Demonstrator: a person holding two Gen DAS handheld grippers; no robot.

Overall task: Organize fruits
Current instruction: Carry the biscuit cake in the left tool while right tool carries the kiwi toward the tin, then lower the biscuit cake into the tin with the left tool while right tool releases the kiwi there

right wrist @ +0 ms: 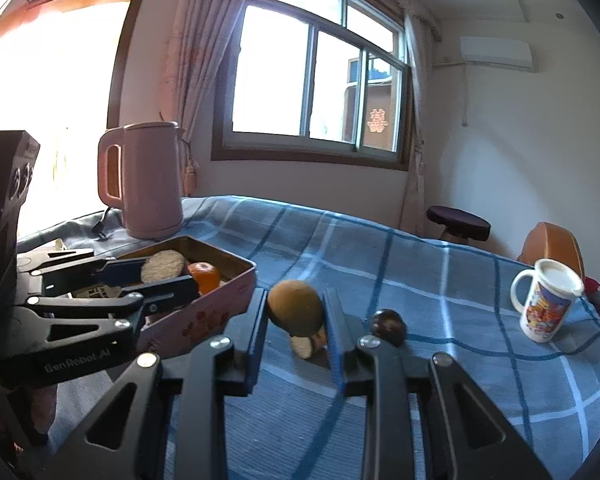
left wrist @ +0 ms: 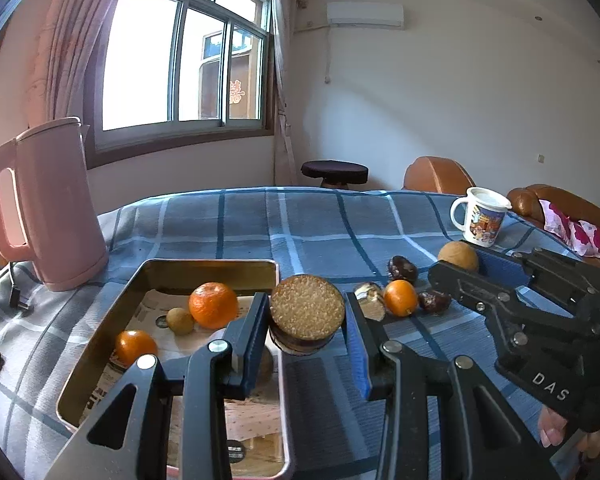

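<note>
the left gripper [left wrist: 306, 322], lower centre of its view, is clenched on a round cake [left wrist: 307, 312] with a grainy, crumbly top and dark sides, over the right rim of the metal tray [left wrist: 208, 270]. the tray holds two glossy oranges [left wrist: 213, 305] and a small tan fruit [left wrist: 180, 321]. the right gripper [right wrist: 296, 322] grasps a smooth, brown, egg-shaped fruit [right wrist: 296, 308] above the blue checked cloth [right wrist: 440, 360]. a dark wrinkled fruit [right wrist: 388, 326] lies just right.
</note>
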